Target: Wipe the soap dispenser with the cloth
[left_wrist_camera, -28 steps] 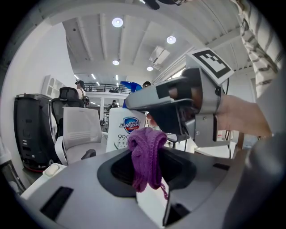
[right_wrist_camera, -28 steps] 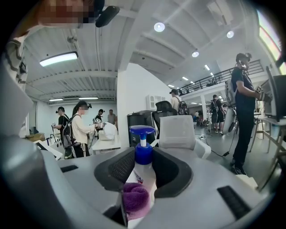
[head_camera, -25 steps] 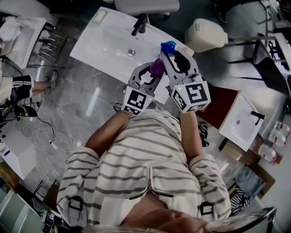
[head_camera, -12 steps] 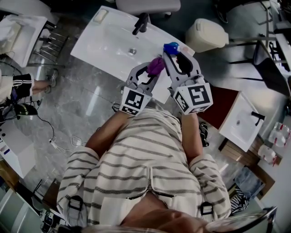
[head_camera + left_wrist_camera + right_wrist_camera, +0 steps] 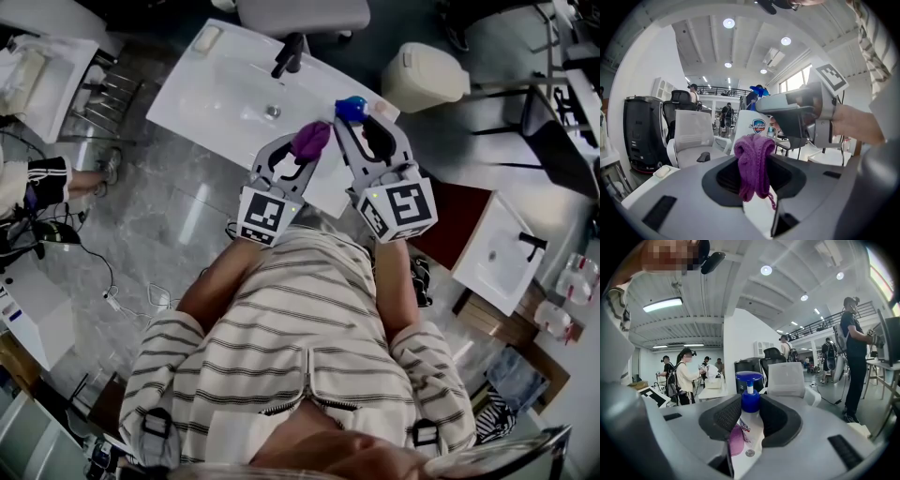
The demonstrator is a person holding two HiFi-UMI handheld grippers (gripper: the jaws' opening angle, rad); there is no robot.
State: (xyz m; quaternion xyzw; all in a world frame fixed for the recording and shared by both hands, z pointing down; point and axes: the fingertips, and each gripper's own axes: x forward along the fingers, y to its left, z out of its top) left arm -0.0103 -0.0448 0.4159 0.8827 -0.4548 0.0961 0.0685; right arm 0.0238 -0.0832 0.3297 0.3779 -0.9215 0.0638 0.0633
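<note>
The soap dispenser is a white bottle with a blue pump, held above the sink's near edge. My right gripper is shut on it, its pads at the blue collar. My left gripper is shut on a purple knitted cloth that hangs bunched from its jaws. In the head view the cloth sits just left of the dispenser, between the left gripper and the right gripper. The left gripper view shows the bottle's white body right behind the cloth. A bit of cloth shows beside the bottle's lower left.
A white sink with a black faucet and a soap bar lies ahead. A white bin stands to the right, a second sink further right. Other people stand in the background.
The left gripper with the purple cloth has shifted slightly left beside the dispenser. The right gripper and the dispenser have kept still.
</note>
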